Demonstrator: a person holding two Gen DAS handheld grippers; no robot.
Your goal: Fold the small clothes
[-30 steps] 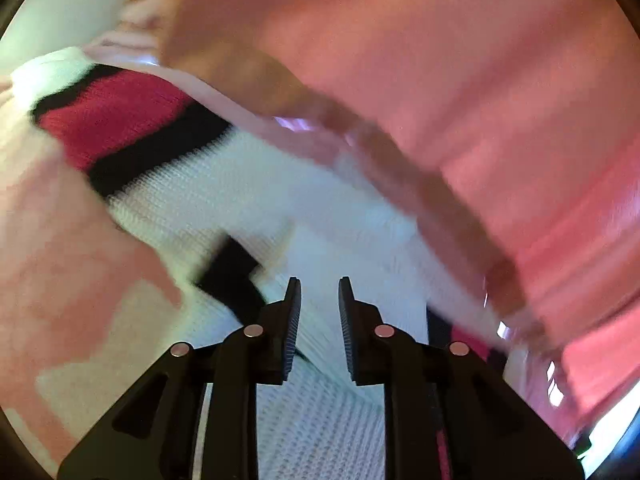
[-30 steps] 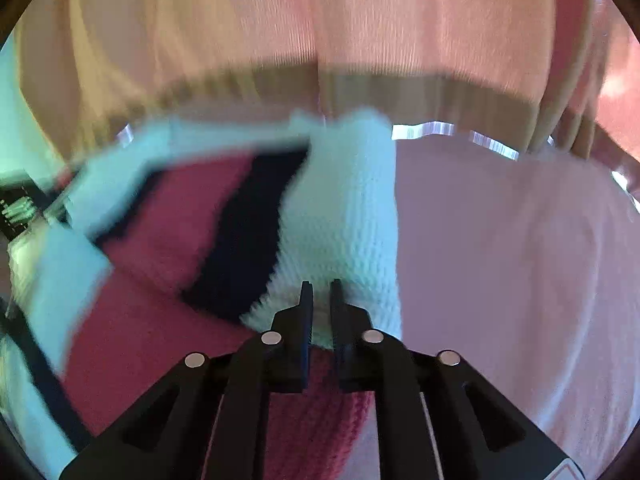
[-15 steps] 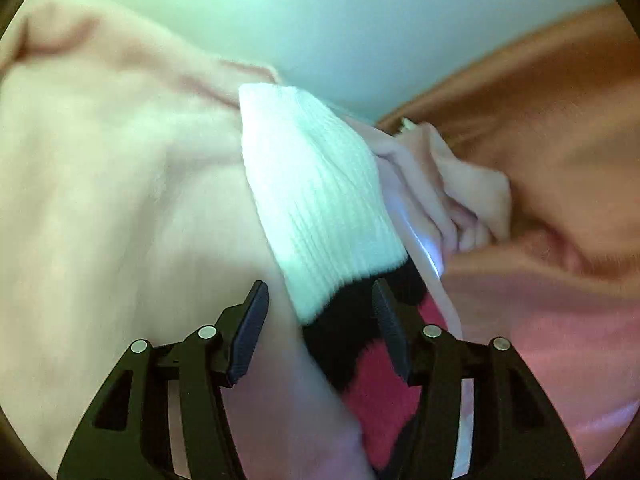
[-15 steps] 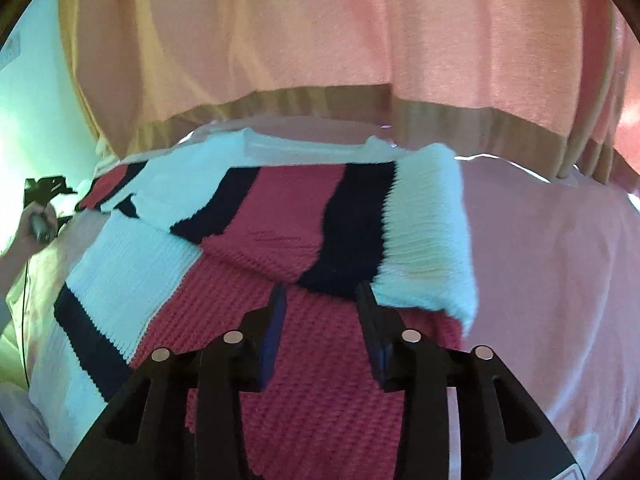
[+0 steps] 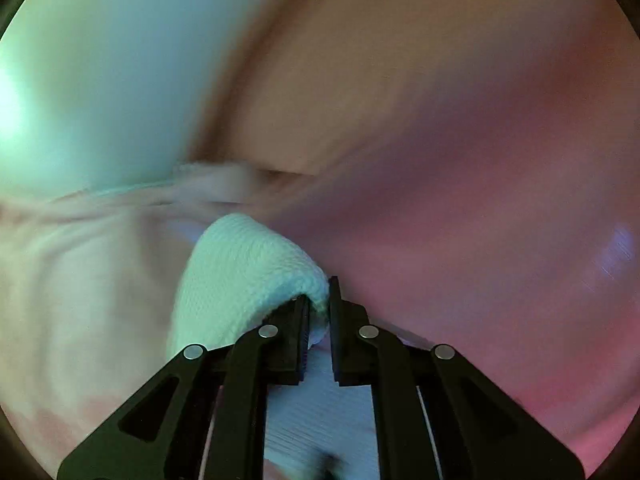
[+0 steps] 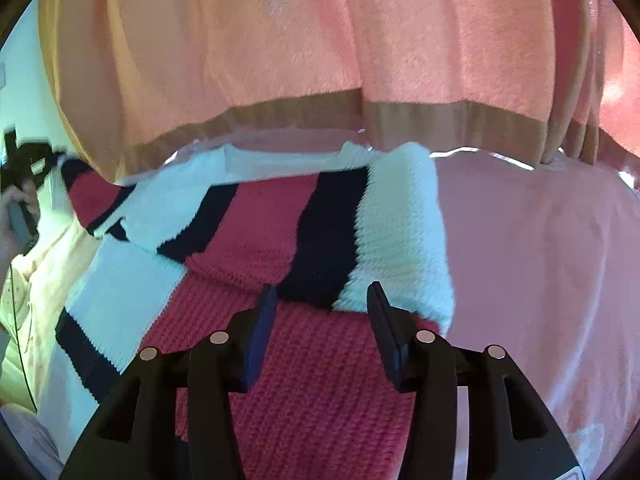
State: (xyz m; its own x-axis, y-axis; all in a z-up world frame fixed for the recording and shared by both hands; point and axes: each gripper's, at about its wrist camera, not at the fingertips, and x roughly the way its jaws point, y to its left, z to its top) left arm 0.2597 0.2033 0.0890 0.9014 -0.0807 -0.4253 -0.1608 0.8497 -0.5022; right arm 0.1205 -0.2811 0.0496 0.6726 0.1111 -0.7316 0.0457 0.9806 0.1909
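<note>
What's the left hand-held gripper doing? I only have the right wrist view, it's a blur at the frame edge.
Observer: In the left wrist view the left hand-held gripper is shut on a white knit fold of the sweater.
Operator: Any stripes showing there?
Observer: No, only white knit shows by the fingers; the rest of that view is motion-blurred.
Operator: What's behind the fold?
Observer: A blurred pale wall at upper left and pink fabric at right.
Operator: Right one looks open to me.
Observer: Agreed; the right hand-held gripper is open over the sweater's red panel.
</note>
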